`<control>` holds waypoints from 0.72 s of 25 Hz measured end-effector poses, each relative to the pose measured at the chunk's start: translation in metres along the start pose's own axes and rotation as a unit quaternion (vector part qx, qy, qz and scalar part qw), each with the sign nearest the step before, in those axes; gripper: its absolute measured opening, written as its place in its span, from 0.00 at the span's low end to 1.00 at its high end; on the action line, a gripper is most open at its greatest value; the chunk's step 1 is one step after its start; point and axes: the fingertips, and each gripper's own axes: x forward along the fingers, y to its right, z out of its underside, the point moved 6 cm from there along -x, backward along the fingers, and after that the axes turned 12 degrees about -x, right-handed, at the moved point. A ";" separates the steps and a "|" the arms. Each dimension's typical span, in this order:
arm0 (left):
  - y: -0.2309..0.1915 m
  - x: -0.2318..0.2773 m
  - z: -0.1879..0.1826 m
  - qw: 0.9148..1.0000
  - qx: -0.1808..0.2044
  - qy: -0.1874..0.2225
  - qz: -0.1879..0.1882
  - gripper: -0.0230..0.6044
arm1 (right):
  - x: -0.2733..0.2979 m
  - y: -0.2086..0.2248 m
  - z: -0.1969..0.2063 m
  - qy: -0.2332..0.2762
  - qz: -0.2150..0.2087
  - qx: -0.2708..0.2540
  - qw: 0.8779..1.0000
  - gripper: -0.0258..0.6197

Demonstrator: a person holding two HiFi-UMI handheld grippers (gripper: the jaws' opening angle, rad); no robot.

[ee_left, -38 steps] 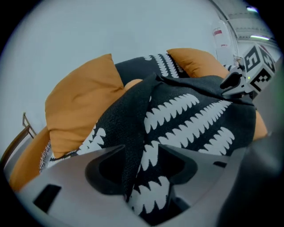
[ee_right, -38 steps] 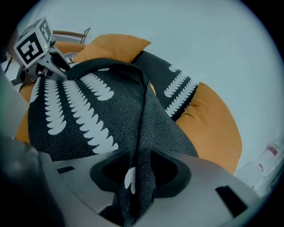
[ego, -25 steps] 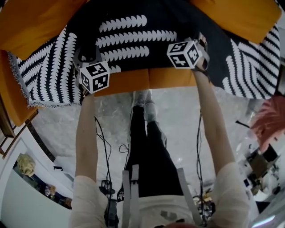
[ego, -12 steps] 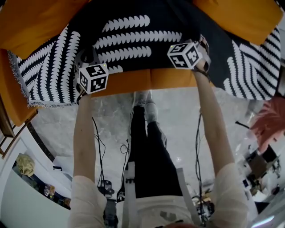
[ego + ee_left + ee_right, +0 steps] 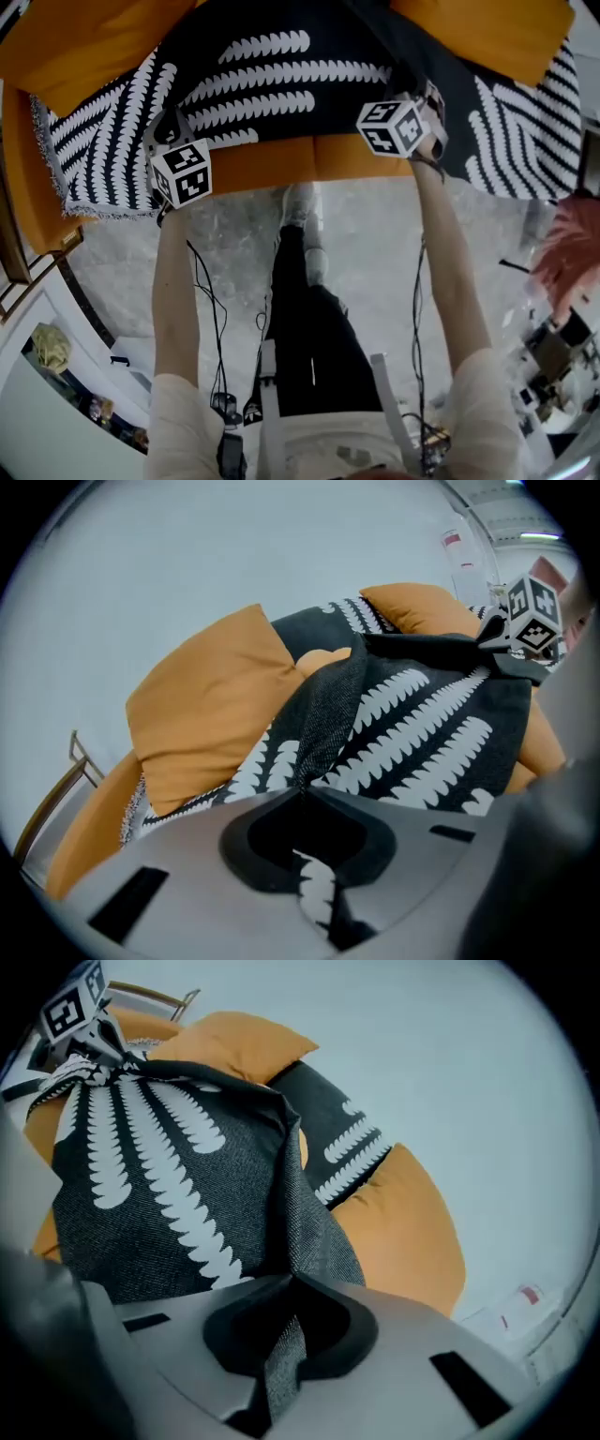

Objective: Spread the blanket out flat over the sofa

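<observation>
Blanket (image 5: 281, 84) edge between just-closed left tongs (image 5: 302, 789), right tongs (image 5: 291, 1281)

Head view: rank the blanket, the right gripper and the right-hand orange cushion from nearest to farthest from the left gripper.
1. blanket: pinched in the left gripper, whose fingers have just been closing on it.
2. right gripper: farther right along the front of the sofa, also holding the blanket.
3. right-hand orange cushion: top right, behind the right gripper.

I can read no words or numbers. The cube (image 5: 181, 172) on my left tool (image 5: 302, 787) and the cube (image 5: 392, 127) on my right tool (image 5: 292, 1279) carry only square black-and-white patterns. A red wall label (image 5: 452, 540) is too small to read.
</observation>
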 end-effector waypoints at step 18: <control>0.040 -0.267 0.056 0.990 0.032 -0.134 0.023 0.07 | -0.267 0.066 0.242 -0.165 -0.082 -0.057 0.981 0.06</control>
